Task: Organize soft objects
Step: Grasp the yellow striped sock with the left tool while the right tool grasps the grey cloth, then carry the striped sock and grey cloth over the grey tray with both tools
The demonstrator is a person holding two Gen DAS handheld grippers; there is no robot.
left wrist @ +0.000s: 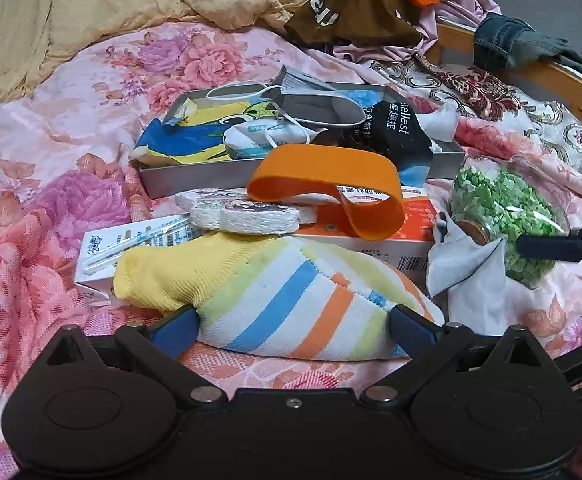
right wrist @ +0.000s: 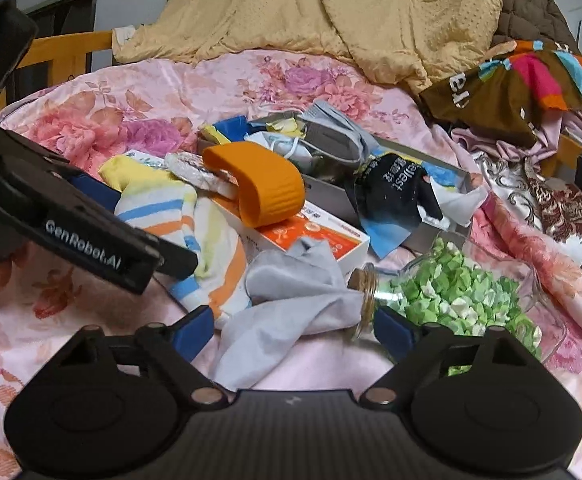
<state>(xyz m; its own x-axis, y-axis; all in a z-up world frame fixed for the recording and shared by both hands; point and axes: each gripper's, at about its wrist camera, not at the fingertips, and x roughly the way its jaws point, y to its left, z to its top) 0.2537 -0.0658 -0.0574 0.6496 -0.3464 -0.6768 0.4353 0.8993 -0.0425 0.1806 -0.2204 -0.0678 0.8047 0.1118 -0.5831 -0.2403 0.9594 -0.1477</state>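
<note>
A striped sock [left wrist: 283,292] with a yellow toe lies on the floral bedspread; it also shows in the right wrist view [right wrist: 195,224]. My left gripper [left wrist: 291,328] is open, its blue fingers on either side of the sock's near end. A grey cloth [right wrist: 291,300] lies crumpled by a tipped glass jar [right wrist: 451,296] of green bits. My right gripper [right wrist: 291,332] is open, with the cloth between its fingers. A grey metal tray [left wrist: 195,180] behind holds face masks [left wrist: 311,104], a black sock and a blue-yellow cloth.
An orange rubber band [left wrist: 331,184] and a round white sponge [left wrist: 243,216] rest on an orange-white box [left wrist: 403,236]. A small white box [left wrist: 103,256] sits left of the sock. A tan quilt [left wrist: 91,8], piled clothes [left wrist: 371,8] and the wooden bed rail [left wrist: 571,80] lie behind.
</note>
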